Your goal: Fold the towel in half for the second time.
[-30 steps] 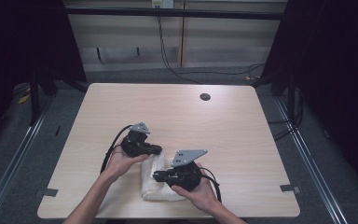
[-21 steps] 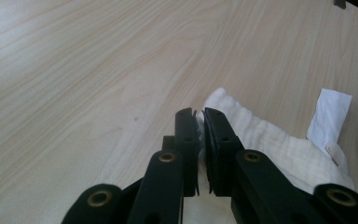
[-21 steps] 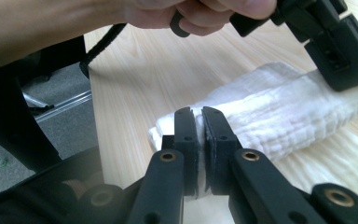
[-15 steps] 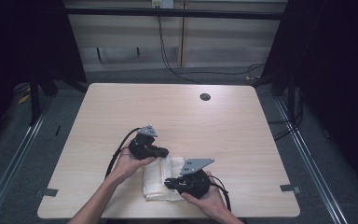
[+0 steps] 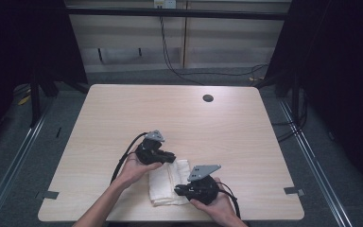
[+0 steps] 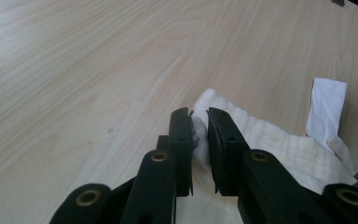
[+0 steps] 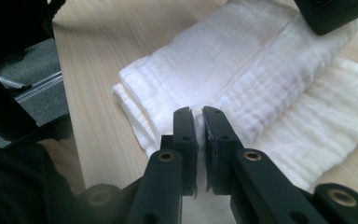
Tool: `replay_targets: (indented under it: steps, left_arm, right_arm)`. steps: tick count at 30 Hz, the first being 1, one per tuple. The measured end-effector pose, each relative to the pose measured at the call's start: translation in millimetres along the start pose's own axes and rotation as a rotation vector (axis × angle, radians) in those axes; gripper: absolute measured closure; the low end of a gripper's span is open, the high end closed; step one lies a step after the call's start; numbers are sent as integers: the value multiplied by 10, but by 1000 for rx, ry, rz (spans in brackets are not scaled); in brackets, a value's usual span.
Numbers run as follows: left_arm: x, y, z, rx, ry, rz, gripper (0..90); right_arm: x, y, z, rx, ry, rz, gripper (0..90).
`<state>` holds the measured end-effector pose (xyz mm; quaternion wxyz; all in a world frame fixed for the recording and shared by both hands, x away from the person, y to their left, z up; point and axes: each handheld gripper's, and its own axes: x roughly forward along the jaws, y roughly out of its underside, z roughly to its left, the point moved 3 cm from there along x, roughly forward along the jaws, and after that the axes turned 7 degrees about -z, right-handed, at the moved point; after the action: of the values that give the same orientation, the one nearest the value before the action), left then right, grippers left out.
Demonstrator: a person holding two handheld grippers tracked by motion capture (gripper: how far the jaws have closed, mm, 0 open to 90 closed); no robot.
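Item 1, right fingers (image 7: 199,116): nearest the person, at the near-right edge of the white cloth (image 5: 169,182). Pads nearly together, a thin fold of cloth pinched between them; clamped on that edge, by the look of it.

Item 2, white cloth: folded muslin-type towel, several layers, lying flat on the bench (image 5: 227,127) at its near edge, directly under and between both sets of fingers. One long roll-fold runs away from the right fingers toward the left ones.

Item 3, left fingers (image 6: 199,119): at the cloth's far-left corner, just beyond the right ones. Jaws have just been opening; a small gap now shows, cloth corner between the pads but seemingly not squeezed. Judged: letting go.

Item 4, white label (image 6: 325,109): on the bench just beyond the cloth, to the right of the left fingers.

Item 5, round hole (image 5: 208,98): far side of bench, well apart from both fingers.

Handling note (judgement): fold laid down, release step in hand. Do it well by opening the fingers fully before lifting, withdrawing straight up and back so the pads don't drag a layer w/ them; keep edges aligned, press fold flat if it springs.
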<state>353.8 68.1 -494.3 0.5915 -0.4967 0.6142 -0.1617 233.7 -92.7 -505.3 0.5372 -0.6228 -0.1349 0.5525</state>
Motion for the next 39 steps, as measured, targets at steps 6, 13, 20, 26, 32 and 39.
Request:
replay_targets:
  steps: [6,13,20,26,32,39]
  left_arm:
    - [5,7,-14,-16,21,-13,741]
    - [-92,-45,-24,5,-7,-93,606]
    - [-225,-49,-8,22,-62,-119,497]
    - [-296,16,1,41,-92,-89,495]
    - [-443,53,-12,70,-114,-70,471]
    - [-739,97,49,23,-194,-116,461]
  right_arm:
    - [-45,36,0,18,20,10,803]
    - [-57,32,-49,35,41,7,617]
    - [-135,-30,-154,18,82,1,527]
    - [-173,-20,-270,18,102,10,590]
    - [-327,-23,-390,13,158,-2,579]
    - [-607,-18,-579,34,203,-54,594]
